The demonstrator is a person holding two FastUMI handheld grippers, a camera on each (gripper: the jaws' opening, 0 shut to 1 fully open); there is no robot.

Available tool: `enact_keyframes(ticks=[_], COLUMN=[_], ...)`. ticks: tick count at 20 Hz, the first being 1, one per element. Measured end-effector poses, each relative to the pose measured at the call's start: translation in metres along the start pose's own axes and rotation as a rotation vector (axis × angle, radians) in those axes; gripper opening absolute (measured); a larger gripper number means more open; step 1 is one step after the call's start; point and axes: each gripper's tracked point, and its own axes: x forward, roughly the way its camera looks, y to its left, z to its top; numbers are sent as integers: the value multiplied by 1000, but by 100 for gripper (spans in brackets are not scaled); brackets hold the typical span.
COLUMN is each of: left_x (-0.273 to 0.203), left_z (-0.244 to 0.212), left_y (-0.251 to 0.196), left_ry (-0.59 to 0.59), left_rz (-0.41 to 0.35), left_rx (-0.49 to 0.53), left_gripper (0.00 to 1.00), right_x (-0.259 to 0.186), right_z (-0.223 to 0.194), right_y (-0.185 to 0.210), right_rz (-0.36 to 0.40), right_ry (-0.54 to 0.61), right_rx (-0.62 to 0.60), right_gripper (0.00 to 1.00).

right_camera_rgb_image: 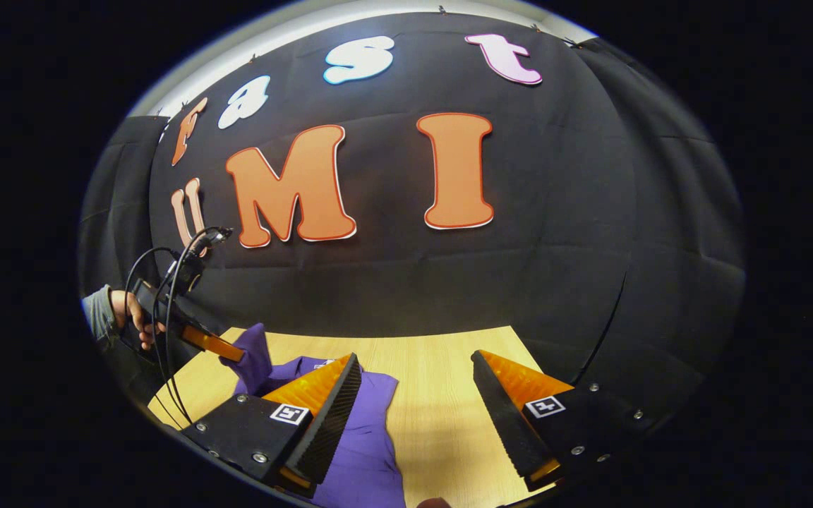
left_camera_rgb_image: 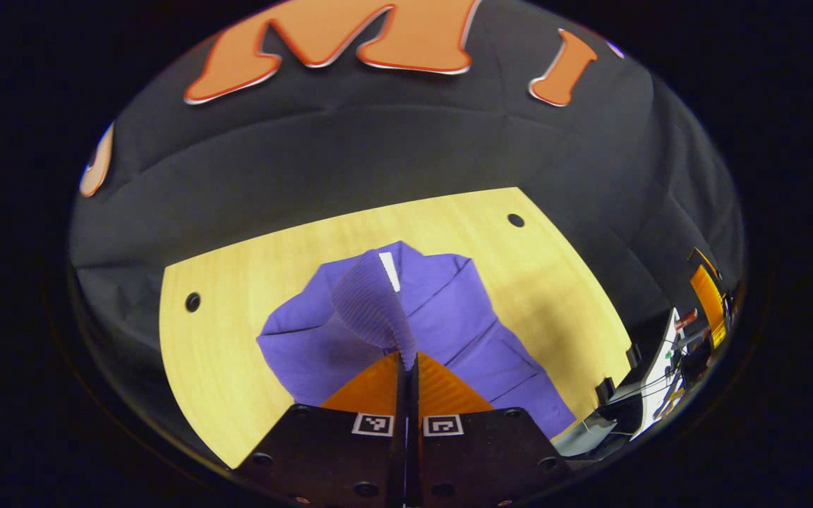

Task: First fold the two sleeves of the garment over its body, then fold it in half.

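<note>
I have the wooden tabletop (left_camera_rgb_image: 251,296) in front of me, pale, with a couple of dark round holes near its edges, and the black booth wall behind it. Spread on the tabletop is the purple garment (left_camera_rgb_image: 449,317), a soft shirt-like piece with a collar and a small white tag (left_camera_rgb_image: 389,269) at the neck; it lies mostly flat toward the middle, body down on the wood.

My left gripper (left_camera_rgb_image: 406,367) has its fingers closed together on a purple ribbed cuff (left_camera_rgb_image: 371,303), the end of one sleeve, which stands up off the body in a loose cone. In the right gripper view I see that same left gripper farther off (right_camera_rgb_image: 226,349), held by a hand (right_camera_rgb_image: 131,317), with the sleeve lifted beneath it.

My right gripper (right_camera_rgb_image: 417,402) hangs above the near edge of the garment with its fingers spread wide, holding nothing; bare tabletop shows between them.

I judge the fabric light, limp and a little clingy: it will drape and drag whatever is attached, so a lifted sleeve should be carried low and laid across the chest, not dropped. The ribbed cuff is the thickest, firmest place to pinch. For the other sleeve I would take its cuff the same way, and for the halving fold, the hem corners.
</note>
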Motion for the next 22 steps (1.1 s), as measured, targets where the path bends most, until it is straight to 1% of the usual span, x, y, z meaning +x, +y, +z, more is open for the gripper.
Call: enact_keyframes(ticks=[3, 5, 6, 7, 10, 11, 12, 13, 14, 15, 16, 17, 19, 20, 22], left_x=[30, 48, 56, 62, 66, 63, 59, 55, 47, 39, 28, 16, -6, -20, -45], left_z=[11, 14, 16, 18, 22, 25, 26, 30, 32, 35, 35, 36, 35, 31, 26], left_y=[-37, -55, -64, -76, -109, -113, -113, -112, -109, -106, -103, -96, -85, -79, -59], left_ry=[7, 10, 7, 1, -32, -51, -72, -97, -120, -146, -167, -196, -264, -297, -382], left_rz=[-29, -22, -21, -35, -93, -91, -85, -73, -60, -49, -33, -9, 32, 58, 129], left_rx=[56, 103, 121, 134, 142, 151, 164, 175, 181, 185, 189, 189, 172, 158, 131], left_gripper=[1, 2, 4, 10, 18, 29, 36, 53, 60, 70, 73, 81, 86, 86, 89], right_x=[-4, -5, -6, -6, -8, -8, -9, -9, -9, -9, -8, -7, -5, -4, -3], right_z=[-4, -7, -10, -12, -20, -21, -21, -22, -22, -23, -24, -25, -28, -32, -35], right_y=[-12, -18, -21, -23, -28, -29, -30, -30, -30, -29, -28, -26, -18, -14, -7], right_rz=[-16, -25, -30, -31, -39, -41, -40, -41, -36, -34, -28, -22, -1, 9, 24], right_ry=[9, 14, 15, 17, 31, 35, 36, 37, 38, 39, 42, 44, 52, 59, 60], right_rx=[9, 21, 28, 36, 39, 37, 36, 35, 36, 35, 34, 33, 27, 20, -5], right_gripper=[95, 95, 95, 95, 95, 95, 95, 95, 95, 95, 95, 95, 95, 95, 95])
